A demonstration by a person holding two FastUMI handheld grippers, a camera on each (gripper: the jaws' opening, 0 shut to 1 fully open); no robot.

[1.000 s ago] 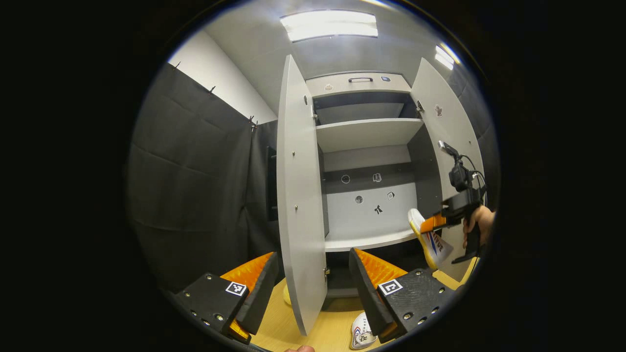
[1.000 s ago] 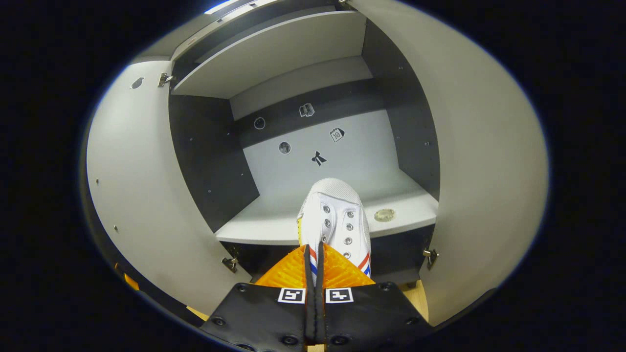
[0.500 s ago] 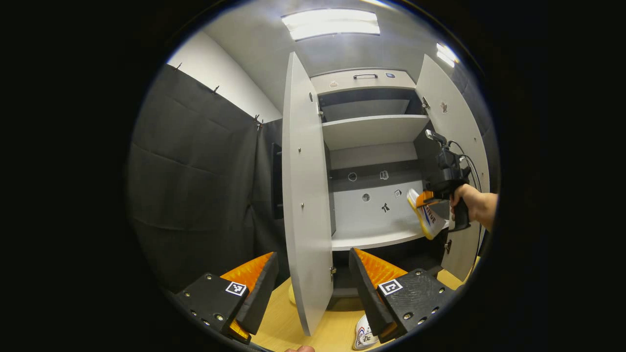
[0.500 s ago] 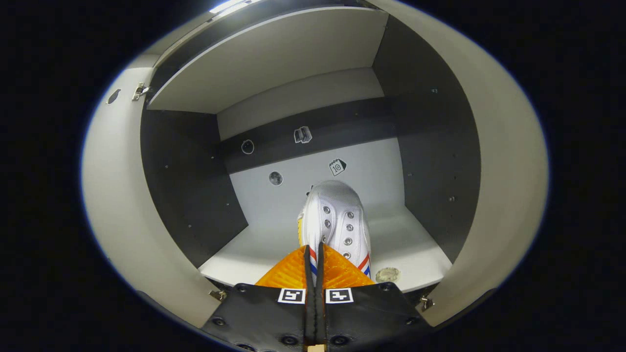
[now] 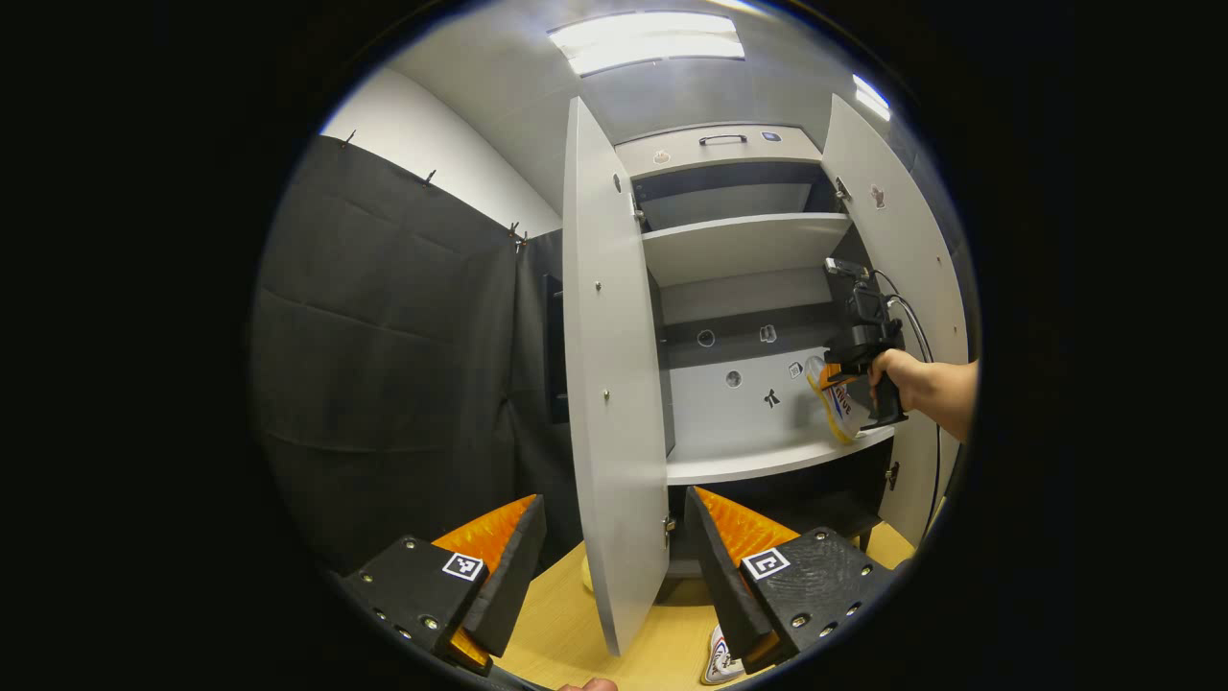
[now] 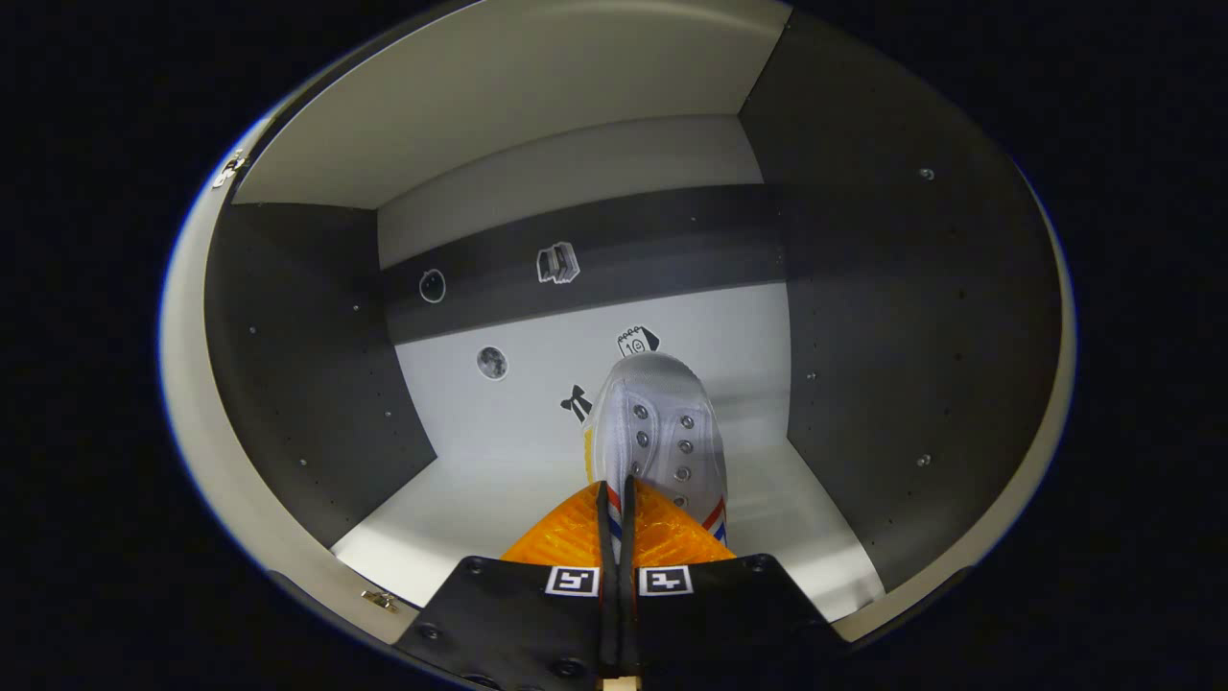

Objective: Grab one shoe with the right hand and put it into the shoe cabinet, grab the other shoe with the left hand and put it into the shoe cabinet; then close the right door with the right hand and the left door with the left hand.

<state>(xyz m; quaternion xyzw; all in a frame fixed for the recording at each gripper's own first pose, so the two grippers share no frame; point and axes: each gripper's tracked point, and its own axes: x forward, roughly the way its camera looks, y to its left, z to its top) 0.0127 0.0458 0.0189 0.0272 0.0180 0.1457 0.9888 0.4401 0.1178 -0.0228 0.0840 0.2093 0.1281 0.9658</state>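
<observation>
My right gripper (image 6: 615,499) is shut on a white shoe (image 6: 657,432) with red and blue stripes, pinching its side wall, toe pointing at the cabinet's back panel. It hangs inside the middle compartment, just above the shelf (image 6: 460,509). In the left gripper view that same shoe (image 5: 837,413) and the right gripper (image 5: 833,376), held by a hand, are at the compartment's right side. My left gripper (image 5: 614,566) stands open, low, straddling the edge of the open left door (image 5: 604,384). The other white shoe (image 5: 717,664) lies on the wooden floor, partly hidden by my right finger.
Both cabinet doors stand open; the right door (image 5: 897,250) is behind the person's forearm (image 5: 935,389). An upper shelf (image 5: 739,245) and a top drawer with a handle (image 5: 720,144) sit above. A pale round object (image 5: 585,574) lies on the floor by the left door.
The right gripper has carried the shoe up and forward, from outside the cabinet's front into the middle compartment. My left gripper has stayed open and nearly still.
</observation>
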